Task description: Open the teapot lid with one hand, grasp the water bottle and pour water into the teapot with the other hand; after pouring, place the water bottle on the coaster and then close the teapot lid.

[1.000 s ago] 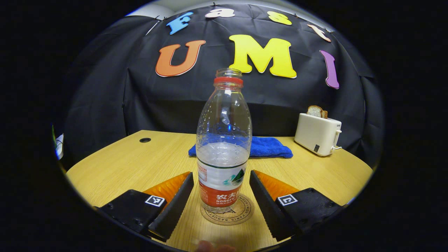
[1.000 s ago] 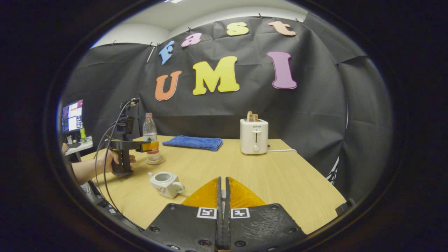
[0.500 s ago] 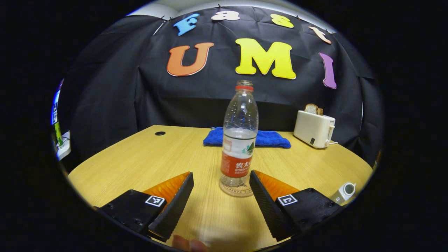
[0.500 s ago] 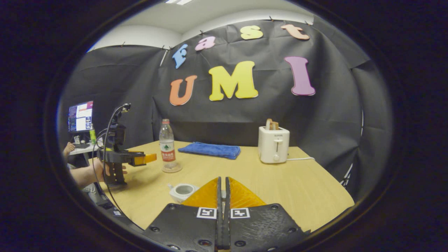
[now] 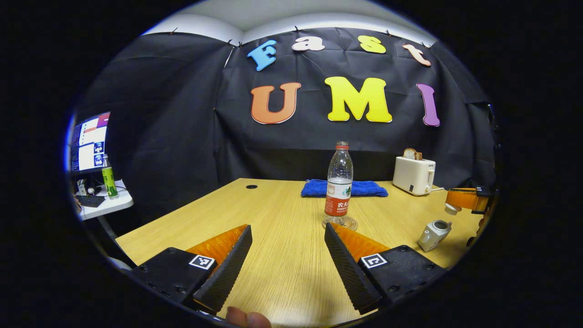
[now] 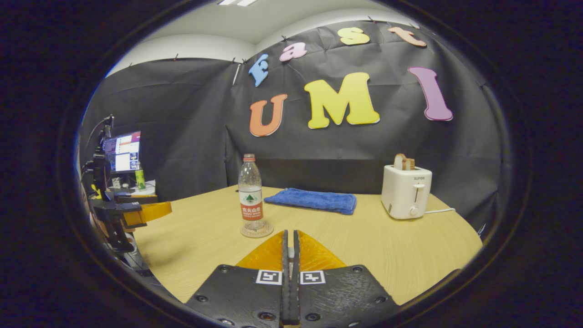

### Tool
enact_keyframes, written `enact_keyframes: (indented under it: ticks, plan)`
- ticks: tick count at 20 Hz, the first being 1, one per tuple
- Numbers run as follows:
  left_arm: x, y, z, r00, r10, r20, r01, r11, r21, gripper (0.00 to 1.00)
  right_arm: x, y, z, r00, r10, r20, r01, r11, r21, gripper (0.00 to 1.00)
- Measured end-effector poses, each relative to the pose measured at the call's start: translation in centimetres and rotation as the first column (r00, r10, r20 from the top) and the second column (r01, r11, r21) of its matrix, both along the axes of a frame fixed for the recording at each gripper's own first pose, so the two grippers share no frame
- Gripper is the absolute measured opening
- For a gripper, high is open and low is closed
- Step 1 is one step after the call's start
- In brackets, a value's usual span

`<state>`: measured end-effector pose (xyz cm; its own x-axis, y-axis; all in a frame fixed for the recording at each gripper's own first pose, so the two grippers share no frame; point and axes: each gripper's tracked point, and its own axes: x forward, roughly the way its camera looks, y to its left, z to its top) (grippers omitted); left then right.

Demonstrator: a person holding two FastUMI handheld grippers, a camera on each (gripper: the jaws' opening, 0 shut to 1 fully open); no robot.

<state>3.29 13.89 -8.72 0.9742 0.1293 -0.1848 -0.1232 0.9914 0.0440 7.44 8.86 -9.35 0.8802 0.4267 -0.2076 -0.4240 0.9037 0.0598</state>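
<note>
Left gripper view: left claw (image 5: 288,255) spread apart, empty; teapot (image 5: 433,234) far right on desk (image 5: 273,218), lid off. Right claw (image 6: 290,273) pressed together. Bottle (image 6: 251,198) upright on coaster (image 6: 257,231), neck up.

left claw (image 5: 288,259): fingers spread wide, empty | right claw (image 6: 290,269): fingers pressed together, level

— From the left gripper view we look low across the table (image 5: 273,273) toward the cloth wall, well back from the water bottle (image 5: 339,184), with the teapot (image 5: 433,234) off at our right edge.

— In the right gripper view we sit low too, facing that wall from farther right. We share the water bottle (image 6: 251,198), blue towel (image 6: 314,201) and toaster (image 6: 405,191).
</note>
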Motion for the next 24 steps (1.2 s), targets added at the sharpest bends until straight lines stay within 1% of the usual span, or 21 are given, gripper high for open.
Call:
enact_keyframes:
  ticks: [3, 11, 19, 24]
  plan:
    - [-1.2, 0.5, 0.2, 1.0, 0.019, -0.004, -0.019, 0.999, 0.036, 1.0, 0.4, 0.7, -1.0, 1.0, 0.009, -0.015, -0.009, 1.0, -0.015, 0.0]
    - [-2.7, 0.8, 0.4, 0.999, 0.04, 0.012, -0.04, 0.999, 0.009, 1.0, 0.6, 0.0, -2.1, 0.999, -0.02, -0.027, 0.019, 0.999, -0.027, 0.0]
    - [-2.8, 0.1, 1.7, 0.999, 0.027, 0.035, -0.027, 1.0, -0.002, 1.0, 0.2, -0.2, -2.8, 0.999, -0.028, -0.017, 0.027, 0.999, -0.026, 0.0]
    - [-2.9, -0.7, 1.8, 0.999, 0.015, 0.03, -0.015, 1.0, -0.004, 1.0, 0.2, -0.4, -3.4, 0.999, -0.035, -0.028, 0.034, 0.999, -0.027, 0.0]
